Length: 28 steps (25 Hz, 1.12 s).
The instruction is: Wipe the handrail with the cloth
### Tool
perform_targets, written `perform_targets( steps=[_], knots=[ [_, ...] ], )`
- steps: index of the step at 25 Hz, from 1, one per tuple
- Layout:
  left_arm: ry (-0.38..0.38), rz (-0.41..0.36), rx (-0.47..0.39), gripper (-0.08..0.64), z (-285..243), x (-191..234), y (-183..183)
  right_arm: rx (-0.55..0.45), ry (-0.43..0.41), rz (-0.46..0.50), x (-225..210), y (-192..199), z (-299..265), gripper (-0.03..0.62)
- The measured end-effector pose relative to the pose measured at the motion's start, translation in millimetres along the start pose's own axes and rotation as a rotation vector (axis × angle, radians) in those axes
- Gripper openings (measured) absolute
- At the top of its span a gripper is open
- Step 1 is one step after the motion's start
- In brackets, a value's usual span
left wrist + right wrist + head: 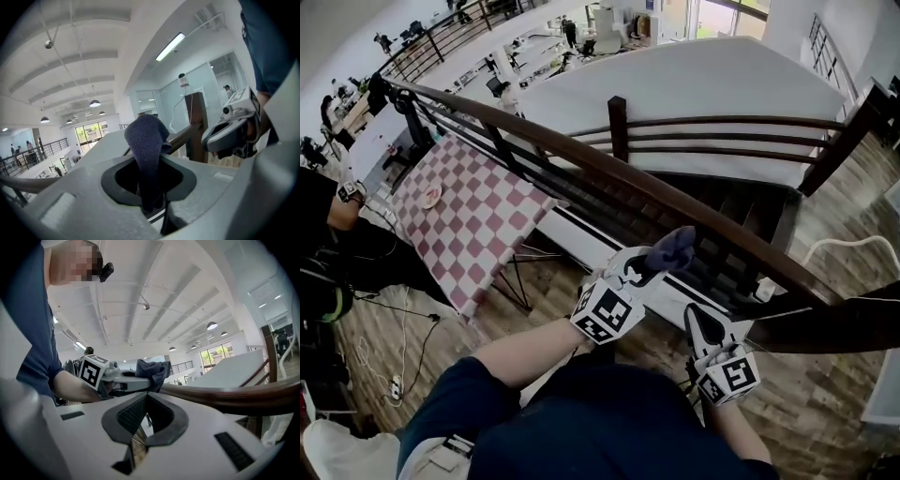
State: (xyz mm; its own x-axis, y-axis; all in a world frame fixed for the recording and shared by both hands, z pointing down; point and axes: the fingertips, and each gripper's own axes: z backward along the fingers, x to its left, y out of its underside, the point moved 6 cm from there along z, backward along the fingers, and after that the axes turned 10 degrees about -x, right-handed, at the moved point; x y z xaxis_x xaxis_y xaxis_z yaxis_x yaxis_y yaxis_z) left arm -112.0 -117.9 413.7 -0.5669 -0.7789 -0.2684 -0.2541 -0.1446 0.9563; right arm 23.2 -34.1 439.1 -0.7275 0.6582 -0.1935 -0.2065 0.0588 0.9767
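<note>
The dark brown wooden handrail (581,155) runs from upper left to lower right in the head view. My left gripper (642,265) is shut on a dark blue cloth (673,248), which bunches out of the jaws just on the near side of the rail; I cannot tell whether it touches. In the left gripper view the cloth (146,138) stands up from the left gripper (149,185), with the handrail (185,136) behind. My right gripper (701,321) is below the rail, shut and empty. In the right gripper view, the right gripper (146,399) looks at the handrail (225,397) and cloth (152,369).
Dark balusters and lower rails (703,150) hang under the handrail, with a post (619,127). Below the balcony stand a red-and-white checked table (469,225) and a person (323,244). A white cable (848,246) loops at the right. A wooden floor (412,347) lies underfoot.
</note>
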Motion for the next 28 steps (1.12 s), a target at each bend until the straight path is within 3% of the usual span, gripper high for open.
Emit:
perform_targets(
  steps=[3, 7, 10, 12, 20, 28],
  knots=[
    [0.0, 0.105, -0.058, 0.072, 10, -39, -12, 0.001, -0.035, -0.003, -3, 4, 19, 0.011],
    [0.061, 0.234, -0.161, 0.072, 27, -84, -30, -0.016, -0.02, -0.008, 10, -5, 44, 0.011],
    [0.095, 0.307, -0.255, 0.072, 35, -96, -39, -0.034, 0.003, 0.04, 22, -15, 57, 0.011],
    [0.104, 0.347, -0.271, 0.072, 44, -101, -40, -0.039, 0.016, 0.063, 32, -19, 61, 0.011],
    [0.195, 0.372, -0.304, 0.072, 54, -107, -45, -0.059, 0.073, 0.122, 44, -31, 66, 0.011],
    [0.223, 0.378, -0.306, 0.072, 64, -106, -43, -0.058, 0.096, 0.127, 52, -33, 63, 0.011]
  ],
)
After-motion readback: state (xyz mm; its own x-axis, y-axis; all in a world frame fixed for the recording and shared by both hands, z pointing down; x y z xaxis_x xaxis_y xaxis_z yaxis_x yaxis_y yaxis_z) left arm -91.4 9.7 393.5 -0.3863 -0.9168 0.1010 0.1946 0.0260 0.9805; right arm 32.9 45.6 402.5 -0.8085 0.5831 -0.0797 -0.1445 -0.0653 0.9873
